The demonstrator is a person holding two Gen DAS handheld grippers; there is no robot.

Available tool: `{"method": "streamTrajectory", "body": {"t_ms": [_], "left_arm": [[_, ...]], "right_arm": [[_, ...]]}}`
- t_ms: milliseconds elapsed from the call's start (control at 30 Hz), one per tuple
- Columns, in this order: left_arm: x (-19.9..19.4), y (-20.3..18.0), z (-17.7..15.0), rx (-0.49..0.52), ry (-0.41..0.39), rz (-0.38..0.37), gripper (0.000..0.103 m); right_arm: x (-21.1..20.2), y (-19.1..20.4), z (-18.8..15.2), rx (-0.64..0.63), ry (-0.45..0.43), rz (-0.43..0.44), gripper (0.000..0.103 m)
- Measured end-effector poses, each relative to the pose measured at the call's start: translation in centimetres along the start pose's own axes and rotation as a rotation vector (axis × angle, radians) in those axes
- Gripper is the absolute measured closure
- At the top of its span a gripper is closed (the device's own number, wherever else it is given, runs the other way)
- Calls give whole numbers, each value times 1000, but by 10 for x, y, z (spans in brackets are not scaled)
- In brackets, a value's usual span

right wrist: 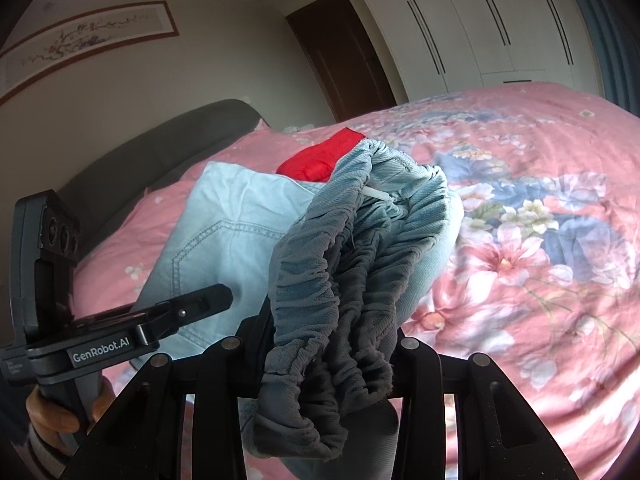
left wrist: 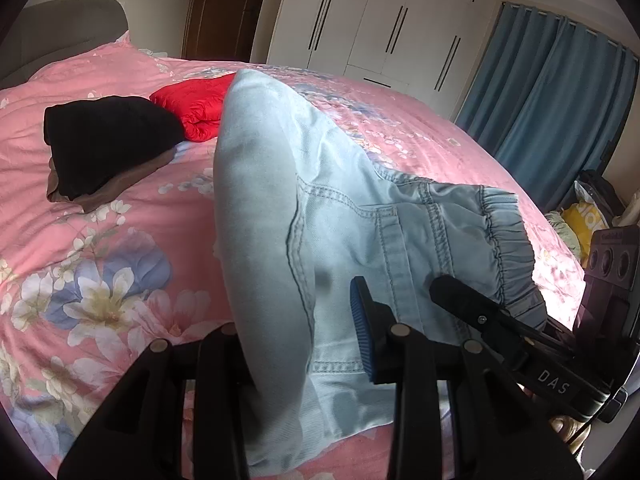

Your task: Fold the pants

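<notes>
A pair of light blue denim pants point(left wrist: 280, 220) lies on a bed with a pink floral cover point(left wrist: 100, 260), partly lifted, and both grippers are at its waist end. In the left wrist view the left gripper point(left wrist: 296, 340) has the fabric running between its two fingers: the blue-padded finger point(left wrist: 362, 332) shows to the right of the cloth, while the other finger is mostly hidden behind the raised fold, so the jaws stand spread with denim in the gap, though whether they actually pinch it cannot be told. The pant legs stretch away from this gripper toward the far side of the bed, and the elastic waistband point(left wrist: 508, 248) bunches to the right, where the right gripper point(left wrist: 472, 304) reaches in. In the right wrist view the gathered waistband point(right wrist: 352, 280) drapes thickly over the middle of the right gripper point(right wrist: 320, 344), hiding both fingertips; the cloth hangs from there as if clamped, but the jaws themselves are covered, so their state cannot be told. Farther up the bed lie a red garment point(left wrist: 192, 108) and a black garment point(left wrist: 108, 140) stacked on something brown, both apart from the pants.
</notes>
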State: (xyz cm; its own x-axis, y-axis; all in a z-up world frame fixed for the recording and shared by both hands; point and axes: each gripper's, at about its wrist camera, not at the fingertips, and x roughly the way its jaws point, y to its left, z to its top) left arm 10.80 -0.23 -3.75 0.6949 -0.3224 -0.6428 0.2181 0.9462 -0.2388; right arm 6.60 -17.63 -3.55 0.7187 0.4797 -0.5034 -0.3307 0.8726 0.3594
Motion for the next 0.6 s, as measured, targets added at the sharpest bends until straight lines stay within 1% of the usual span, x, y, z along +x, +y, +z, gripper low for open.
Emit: {"method": "streamTrajectory", "body": {"t_ms": [600], "left_arm": [[28,14,9,-16,26,0,70]], "right_arm": [[21,-4,3,3,30,-6,63]]}}
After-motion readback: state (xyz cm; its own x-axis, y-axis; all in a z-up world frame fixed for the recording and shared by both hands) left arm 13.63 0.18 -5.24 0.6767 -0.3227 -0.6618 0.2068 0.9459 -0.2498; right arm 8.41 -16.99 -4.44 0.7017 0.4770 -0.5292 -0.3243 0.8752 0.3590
